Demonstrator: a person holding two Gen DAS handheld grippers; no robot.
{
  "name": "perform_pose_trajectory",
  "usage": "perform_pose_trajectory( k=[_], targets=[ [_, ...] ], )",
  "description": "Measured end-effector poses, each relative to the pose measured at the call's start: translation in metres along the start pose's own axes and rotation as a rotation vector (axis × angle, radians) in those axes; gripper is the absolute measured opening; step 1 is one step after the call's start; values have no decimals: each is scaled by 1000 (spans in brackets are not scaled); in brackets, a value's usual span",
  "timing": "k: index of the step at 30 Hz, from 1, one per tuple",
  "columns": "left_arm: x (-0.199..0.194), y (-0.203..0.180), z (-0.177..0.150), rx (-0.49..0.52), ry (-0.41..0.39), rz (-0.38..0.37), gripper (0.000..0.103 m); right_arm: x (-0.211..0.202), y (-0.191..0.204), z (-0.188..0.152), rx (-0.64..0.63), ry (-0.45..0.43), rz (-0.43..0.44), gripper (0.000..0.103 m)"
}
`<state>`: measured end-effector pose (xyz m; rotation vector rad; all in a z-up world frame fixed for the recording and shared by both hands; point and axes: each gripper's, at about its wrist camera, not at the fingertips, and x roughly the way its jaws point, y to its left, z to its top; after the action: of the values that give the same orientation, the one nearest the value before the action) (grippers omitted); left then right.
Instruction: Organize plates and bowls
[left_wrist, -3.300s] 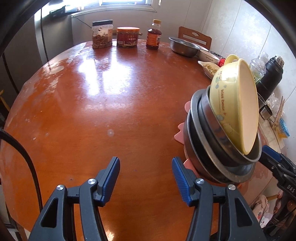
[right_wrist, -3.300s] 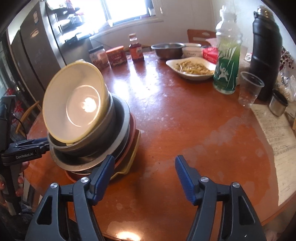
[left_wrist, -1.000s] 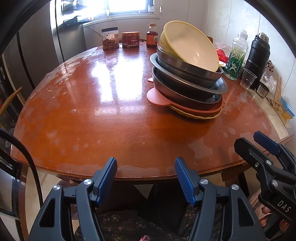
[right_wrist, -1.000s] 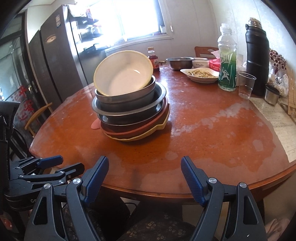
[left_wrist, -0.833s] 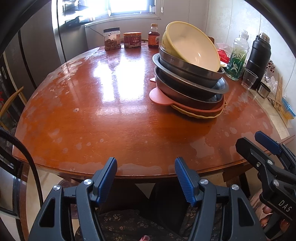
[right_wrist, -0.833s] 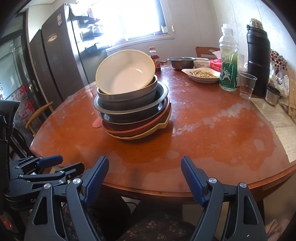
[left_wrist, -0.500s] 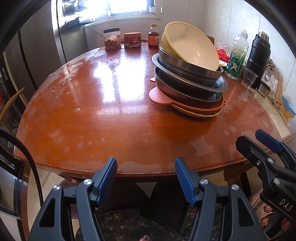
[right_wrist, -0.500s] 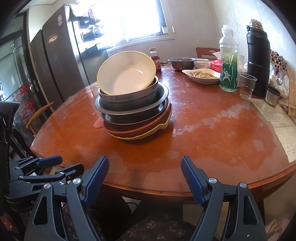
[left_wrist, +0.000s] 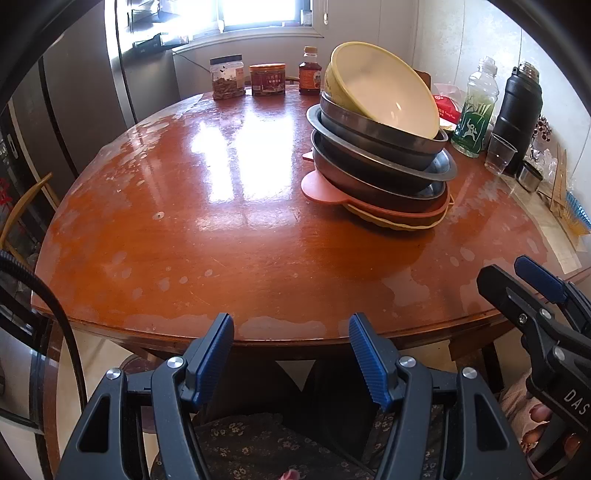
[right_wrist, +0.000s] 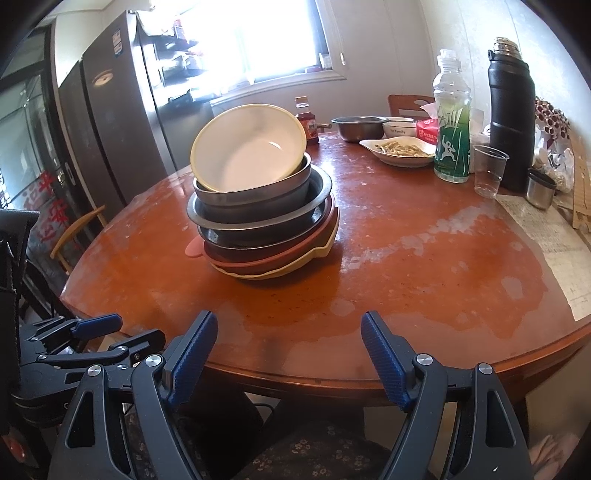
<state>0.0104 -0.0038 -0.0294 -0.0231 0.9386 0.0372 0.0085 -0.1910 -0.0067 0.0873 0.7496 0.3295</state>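
Sitting on the tabotop's middle, the stack of bowls and plates (right_wrist: 264, 206) has a tilted yellow bowl (left_wrist: 384, 88) on top. Both the left gripper (left_wrist: 291, 354) and right gripper (right_wrist: 290, 354) hang at the tabletop's (left_wrist: 207, 236) near edge, jaws wide apart, empty.

Black hand-held gripper (left_wrist: 291, 350) w/ ribbed blue pads (left_wrist: 364, 354), silver screws.

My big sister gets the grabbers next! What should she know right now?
Left gripper: open, empty, held off the near table edge.
Right gripper: open, empty, also off the edge.
All the dishes sit in one stack: yellow bowl tilted on top, metal bowls under it, pink plate and a yellow one at the bottom.
Done: stacking looks finished.
Left: maybe level the yellow bowl.
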Motion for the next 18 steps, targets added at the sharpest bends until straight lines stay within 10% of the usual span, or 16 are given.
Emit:
perform_pose_trajectory(
  k=[18],
  targets=[
    [15, 19, 5, -35, 12, 31, 68, 6, 5, 0, -34, 9, 3, 81]
  ],
)
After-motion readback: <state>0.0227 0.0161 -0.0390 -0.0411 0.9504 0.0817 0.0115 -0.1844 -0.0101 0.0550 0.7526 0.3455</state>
